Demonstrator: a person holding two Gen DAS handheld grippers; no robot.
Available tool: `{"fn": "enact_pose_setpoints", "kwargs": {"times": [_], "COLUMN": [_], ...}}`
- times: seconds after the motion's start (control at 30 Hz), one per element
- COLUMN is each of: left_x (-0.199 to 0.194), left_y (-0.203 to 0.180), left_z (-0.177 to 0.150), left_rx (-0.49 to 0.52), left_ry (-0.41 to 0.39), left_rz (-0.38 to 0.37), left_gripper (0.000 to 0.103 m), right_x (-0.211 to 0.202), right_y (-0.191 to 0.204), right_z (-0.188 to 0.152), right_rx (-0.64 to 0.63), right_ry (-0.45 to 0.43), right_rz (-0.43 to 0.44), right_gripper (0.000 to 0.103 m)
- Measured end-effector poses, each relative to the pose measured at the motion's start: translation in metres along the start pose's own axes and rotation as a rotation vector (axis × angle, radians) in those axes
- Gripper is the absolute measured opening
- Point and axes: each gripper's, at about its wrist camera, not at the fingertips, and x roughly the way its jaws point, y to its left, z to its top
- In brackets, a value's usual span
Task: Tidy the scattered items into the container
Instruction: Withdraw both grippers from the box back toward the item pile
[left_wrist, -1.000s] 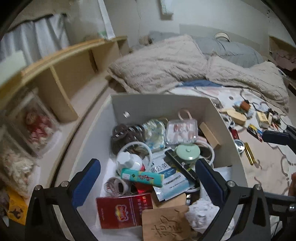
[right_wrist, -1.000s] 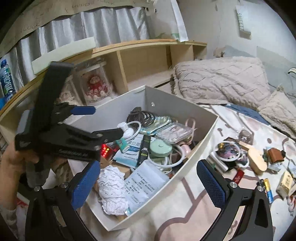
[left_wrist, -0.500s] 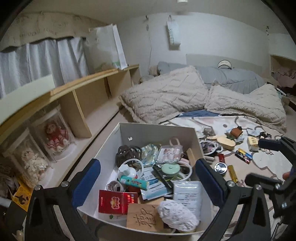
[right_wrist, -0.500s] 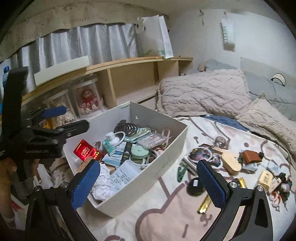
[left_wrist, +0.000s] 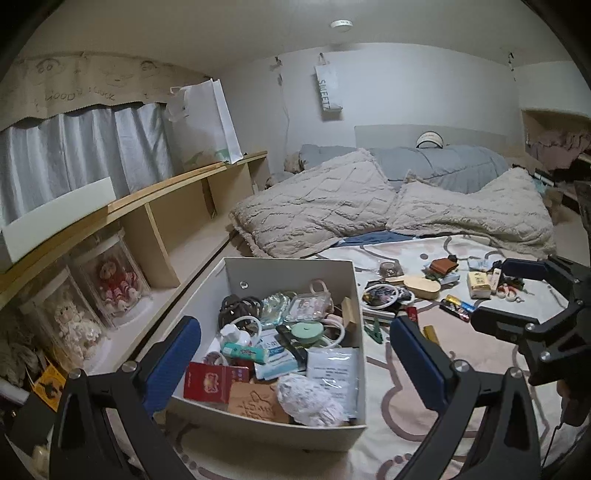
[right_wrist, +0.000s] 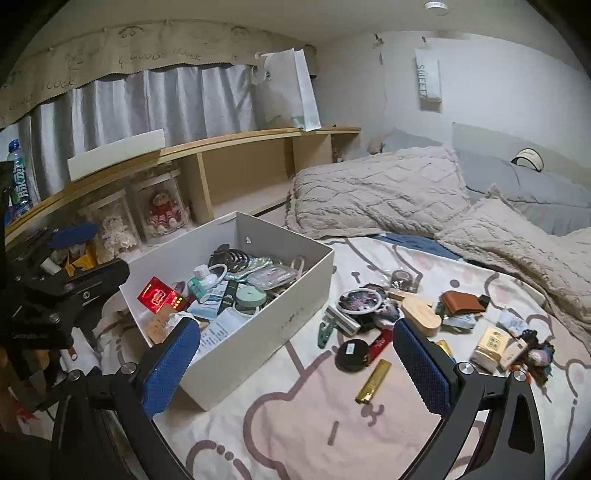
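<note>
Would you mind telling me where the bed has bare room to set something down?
The sheet is bare in front of the box and the gold lighter. Right of the box, around the round mirror and wooden brush, it is crowded.

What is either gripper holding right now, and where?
Nothing. The left gripper and right gripper both stand open with nothing between their pads, above the box and the bedspread.
</note>
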Motion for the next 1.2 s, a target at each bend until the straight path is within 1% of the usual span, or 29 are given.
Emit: {"fn": "enact_pose_setpoints", "kwargs": {"times": [0.3,0.43,0.77,1.03,1.2], "left_x": [-0.015,-0.018,-0.011,0.005,0.017], "left_y": [-0.007,-0.013,-0.035,-0.065,-0.083], "left_z": [-0.013,-0.020,-0.030,-0.037,-0.036], "left_rx": [-0.056,-0.059,-0.075,-0.051,-0.035], "left_ry": [-0.031,-0.035,-0.035,-0.026,-0.010], "left_rz": [0.006,0.008,-0.057,-0.130,-0.160], "left_gripper": [0.103,0.103,0.103,0.103,0.103], "right_x": [-0.029,-0.039,-0.056,-0.060,-0.060], "right_y": [-0.011,-0.021,-0.050,-0.082,-0.101], "right_z": [-0.012,-0.019,-0.045,-0.066,-0.077], "right_rx": [0.015,0.031,0.049,0.094,0.114], "right_ry": [-0.033,-0.039,-0.024,0.010,0.035], "right_rz": [-0.048,-0.086,-0.188,-0.251,-0.293], "right_gripper": [0.103,0.103,0.103,0.103,0.103]}}
